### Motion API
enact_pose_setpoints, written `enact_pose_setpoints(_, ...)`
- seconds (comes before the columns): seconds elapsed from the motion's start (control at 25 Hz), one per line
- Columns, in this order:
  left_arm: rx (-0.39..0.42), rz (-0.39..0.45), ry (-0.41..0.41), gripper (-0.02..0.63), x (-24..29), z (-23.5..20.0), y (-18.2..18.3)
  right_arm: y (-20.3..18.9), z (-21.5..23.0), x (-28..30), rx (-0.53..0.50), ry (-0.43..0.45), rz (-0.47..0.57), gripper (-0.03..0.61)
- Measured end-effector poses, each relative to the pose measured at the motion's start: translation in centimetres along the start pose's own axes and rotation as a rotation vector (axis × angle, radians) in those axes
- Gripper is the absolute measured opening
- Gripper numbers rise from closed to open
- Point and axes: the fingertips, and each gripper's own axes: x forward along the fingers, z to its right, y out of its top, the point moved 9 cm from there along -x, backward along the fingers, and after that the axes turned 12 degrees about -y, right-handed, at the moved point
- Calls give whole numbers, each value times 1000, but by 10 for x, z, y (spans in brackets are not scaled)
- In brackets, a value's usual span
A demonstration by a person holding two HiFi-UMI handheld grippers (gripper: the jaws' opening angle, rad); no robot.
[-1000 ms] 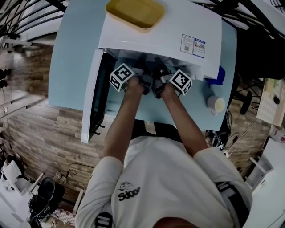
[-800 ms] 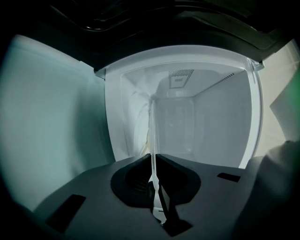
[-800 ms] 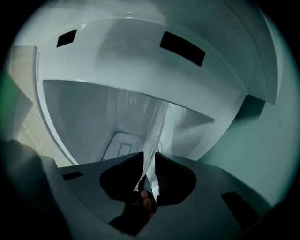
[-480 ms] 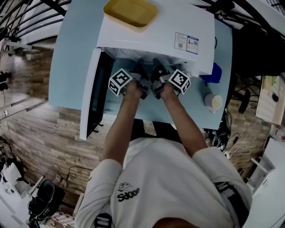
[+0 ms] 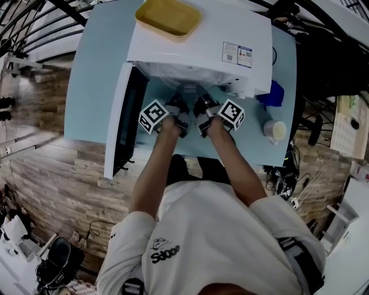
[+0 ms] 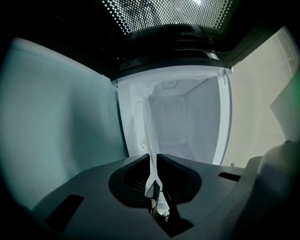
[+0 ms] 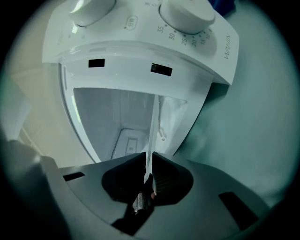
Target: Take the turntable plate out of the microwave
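The glass turntable plate (image 6: 149, 140) shows edge-on as a thin pale line between my left gripper's (image 6: 153, 161) jaws, which hold its rim while they ease slightly apart. In the right gripper view the same plate (image 7: 153, 131) runs up from my right gripper (image 7: 149, 164), whose jaws are closing on its rim. Seen from the head camera, both grippers (image 5: 179, 102) (image 5: 202, 99) sit side by side at the mouth of the white microwave (image 5: 196, 43). The clear plate is hard to make out there. Behind the plate the cavity (image 6: 183, 117) is white.
The microwave door (image 5: 124, 124) hangs open at the left. A yellow tray (image 5: 168, 16) lies on the microwave's top. A cup (image 5: 275, 131) and a blue object (image 5: 275, 94) stand to the right on the light blue table (image 5: 98, 69). The control knobs (image 7: 187, 14) are above the cavity's right side.
Both grippers have drawn back out of the microwave's mouth toward the person, side by side, with the plate's rim still between their jaws.
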Motion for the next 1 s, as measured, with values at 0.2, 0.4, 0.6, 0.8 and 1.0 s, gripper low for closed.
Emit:
enact_pose_setpoints(0.2,8,26,-40,61,-10,1,-2,-11,-2,-10,11,22,5,37)
enact_pose_setpoints(0.4,-28,43,-54,115,-5,-2,8,-20,-5,-20,0,31,33,37)
enact_pose_setpoints(0.6,-55,8,-48,149,3,-13,14,-30,-1,-34,-8,7,55,36)
enact_pose_setpoints(0.8,-110,-16,-89,148,13,-24,16,-40,-2,-39,-37,23,72,37)
enact_pose_setpoints(1.0,-162,7,-125,147,16,-29,26,-56,4,-42,-17,-6,75,37)
